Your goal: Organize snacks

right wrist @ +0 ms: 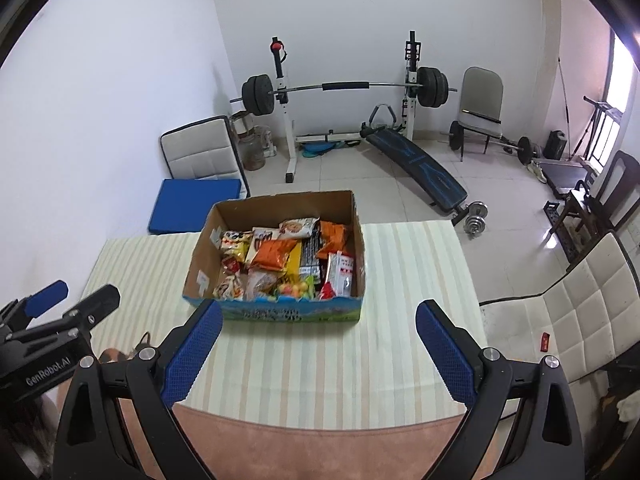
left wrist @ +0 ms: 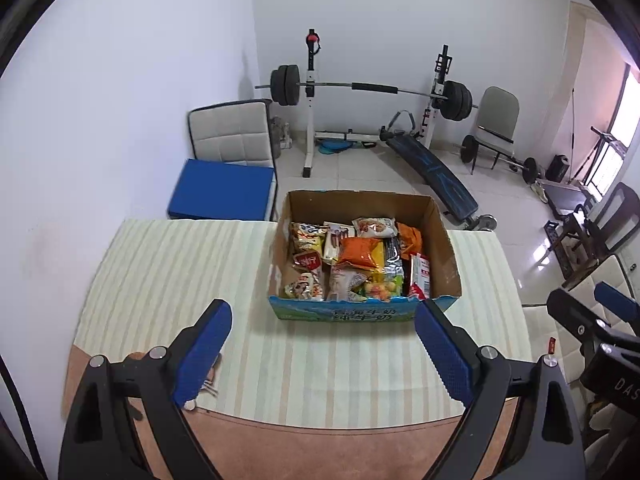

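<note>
An open cardboard box (left wrist: 444, 236) with a blue printed front stands on the striped tablecloth (left wrist: 168, 272); it also shows in the right wrist view (right wrist: 208, 240). It is full of snack packets, among them an orange bag (left wrist: 358, 252) (right wrist: 276, 254) and a red-and-white pack (right wrist: 340, 272). My left gripper (left wrist: 324, 316) is open and empty, hovering above the table just in front of the box. My right gripper (right wrist: 320, 316) is open and empty, also in front of the box. Each gripper shows at the edge of the other's view.
The table's near edge has a brown cover (left wrist: 320, 452). A white padded chair (right wrist: 568, 320) stands to the right of the table. Behind are a blue mat (left wrist: 222, 194), a barbell rack (left wrist: 368, 88), a sit-up bench (left wrist: 432, 168) and dumbbells (right wrist: 476, 216) on the tiled floor.
</note>
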### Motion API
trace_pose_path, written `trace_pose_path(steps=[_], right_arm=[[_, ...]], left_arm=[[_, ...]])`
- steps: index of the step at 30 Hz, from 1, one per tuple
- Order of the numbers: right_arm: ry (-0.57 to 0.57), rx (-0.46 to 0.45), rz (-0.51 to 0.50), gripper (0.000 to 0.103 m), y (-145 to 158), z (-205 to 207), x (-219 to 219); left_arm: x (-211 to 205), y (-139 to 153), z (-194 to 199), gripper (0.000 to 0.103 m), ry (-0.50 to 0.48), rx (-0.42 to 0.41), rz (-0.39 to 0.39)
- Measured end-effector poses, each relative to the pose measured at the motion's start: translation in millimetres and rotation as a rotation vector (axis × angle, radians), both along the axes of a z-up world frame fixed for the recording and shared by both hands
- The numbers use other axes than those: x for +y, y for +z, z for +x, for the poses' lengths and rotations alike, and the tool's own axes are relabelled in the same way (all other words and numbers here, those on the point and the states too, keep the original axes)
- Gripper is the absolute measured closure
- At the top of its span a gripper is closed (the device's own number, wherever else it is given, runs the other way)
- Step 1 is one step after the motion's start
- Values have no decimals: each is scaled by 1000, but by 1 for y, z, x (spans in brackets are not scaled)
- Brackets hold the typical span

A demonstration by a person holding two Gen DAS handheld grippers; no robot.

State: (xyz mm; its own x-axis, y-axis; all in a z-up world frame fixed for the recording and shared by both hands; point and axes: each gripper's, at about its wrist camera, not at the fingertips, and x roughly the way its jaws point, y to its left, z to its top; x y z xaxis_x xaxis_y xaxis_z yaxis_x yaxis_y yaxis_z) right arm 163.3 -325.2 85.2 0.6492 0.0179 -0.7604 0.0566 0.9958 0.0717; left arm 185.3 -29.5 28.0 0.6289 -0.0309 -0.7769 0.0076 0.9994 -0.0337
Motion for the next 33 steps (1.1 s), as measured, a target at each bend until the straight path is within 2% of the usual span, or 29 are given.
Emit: trace_pose_path(steps=[8,19,21,33], right_arm=[[2,9,-22,4,-15,29,5],[-9,34,-23,1,-32,39,3],[-9,36,-32,0,-34,40,3],[-10,33,-34,0,-35,42,4]], left_arm=[[-5,-15,19,9,2,19,27],[-10,-24,28,9,-27,48,30],[-10,-25,28,3,-30,39,26],[-2,-25,31,3,-6,36,8]])
